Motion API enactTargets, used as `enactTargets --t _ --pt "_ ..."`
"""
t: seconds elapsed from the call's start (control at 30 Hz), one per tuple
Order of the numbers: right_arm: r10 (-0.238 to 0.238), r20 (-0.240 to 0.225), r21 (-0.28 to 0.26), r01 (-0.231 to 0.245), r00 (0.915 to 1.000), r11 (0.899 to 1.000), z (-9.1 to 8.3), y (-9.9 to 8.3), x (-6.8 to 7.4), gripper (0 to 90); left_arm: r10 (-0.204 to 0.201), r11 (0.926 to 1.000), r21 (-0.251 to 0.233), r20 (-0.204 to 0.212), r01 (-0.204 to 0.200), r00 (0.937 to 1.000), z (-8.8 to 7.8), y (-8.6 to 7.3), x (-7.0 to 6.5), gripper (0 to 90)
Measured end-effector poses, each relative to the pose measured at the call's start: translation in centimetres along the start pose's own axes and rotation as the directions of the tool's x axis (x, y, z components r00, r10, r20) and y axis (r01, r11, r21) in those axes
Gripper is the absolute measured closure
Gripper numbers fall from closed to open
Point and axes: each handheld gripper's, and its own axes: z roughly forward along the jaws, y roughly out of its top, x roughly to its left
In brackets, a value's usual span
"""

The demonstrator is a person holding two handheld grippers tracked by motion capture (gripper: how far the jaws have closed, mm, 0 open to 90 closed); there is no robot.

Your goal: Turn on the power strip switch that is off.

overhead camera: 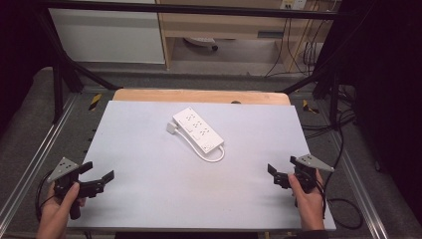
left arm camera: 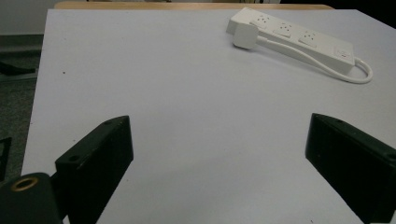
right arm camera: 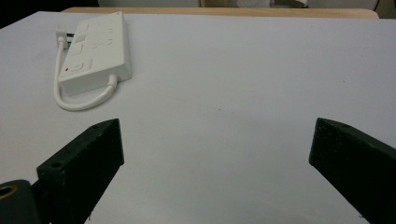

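Both grippers are matt black. The left gripper point(overhead camera: 97, 176) carries a grey three-cornered plate on top, and a black cable loops from its handle at the near left corner of the table. The right gripper point(overhead camera: 281, 174) bears the same grey plate, its black cable curling off the near right corner. Each jaw is a blocky black wedge with a small screw hole; a brass-ringed hole sits at the base.

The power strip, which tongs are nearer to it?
Right, narrowly. The right tongs sit to the right of the power strip and nearer the person; the left tongs sit farther left.
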Motion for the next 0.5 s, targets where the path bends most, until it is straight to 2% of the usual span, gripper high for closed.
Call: enactTargets --t 0.5 --pt "-0.036 -0.033 -0.061 0.034 0.9988 0.998 -0.7 1.8 1.5 3.3 0.005 1.0000 0.003 0.002 -0.005 1.0000 0.1 0.0 -0.1 7.5"
